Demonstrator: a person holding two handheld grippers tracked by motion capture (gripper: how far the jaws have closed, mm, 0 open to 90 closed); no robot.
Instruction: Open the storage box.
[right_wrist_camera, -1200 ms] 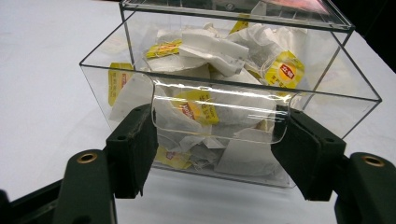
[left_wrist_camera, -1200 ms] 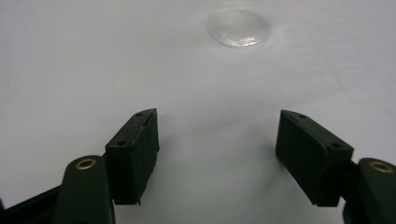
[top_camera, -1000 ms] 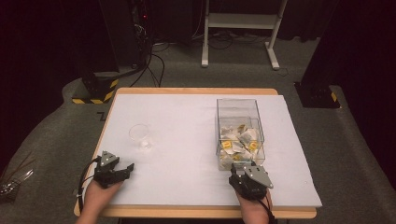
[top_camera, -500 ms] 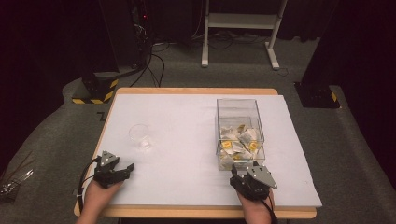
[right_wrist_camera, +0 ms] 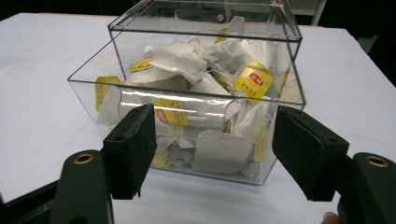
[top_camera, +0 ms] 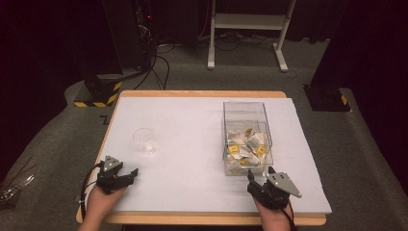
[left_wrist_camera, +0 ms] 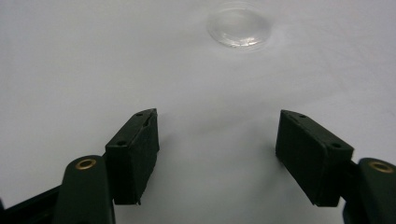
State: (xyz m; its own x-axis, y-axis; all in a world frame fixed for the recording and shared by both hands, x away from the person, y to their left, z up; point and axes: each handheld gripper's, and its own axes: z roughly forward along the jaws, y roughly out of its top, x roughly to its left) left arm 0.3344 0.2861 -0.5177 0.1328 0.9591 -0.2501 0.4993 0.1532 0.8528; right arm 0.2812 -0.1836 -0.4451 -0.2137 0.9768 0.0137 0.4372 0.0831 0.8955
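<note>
- The left gripper (top_camera: pixel 126 174) sits at the near left corner of the white-covered table (top_camera: pixel 192 125), held by the person's left hand (top_camera: pixel 101 204), roughly at 7 o'clock from the table's middle.
- In the left gripper view its jaws stand spread wide with nothing between them, just bare white surface.
- A small clear glass cup (top_camera: pixel 144 141) stands upright at about 1 o'clock from the left gripper, near it but apart; the left gripper view shows its round base (left_wrist_camera: pixel 239 30) straight ahead at 12 o'clock.
- A clear plastic box (top_camera: pixel 246 137) stands on the right half of the table, open on top, holding a heap of white tea bag packets (top_camera: pixel 245 147) with yellow labels.
- The right gripper (top_camera: pixel 260 185) rests at the near right edge, at 5 o'clock from the table's middle, just below the box's near wall.
- In the right gripper view its jaws are spread apart, gripping nothing; the box's near wall (right_wrist_camera: pixel 187 135) lies just ahead at 12 o'clock, packets (right_wrist_camera: pixel 205 88) pressed against it.
</note>
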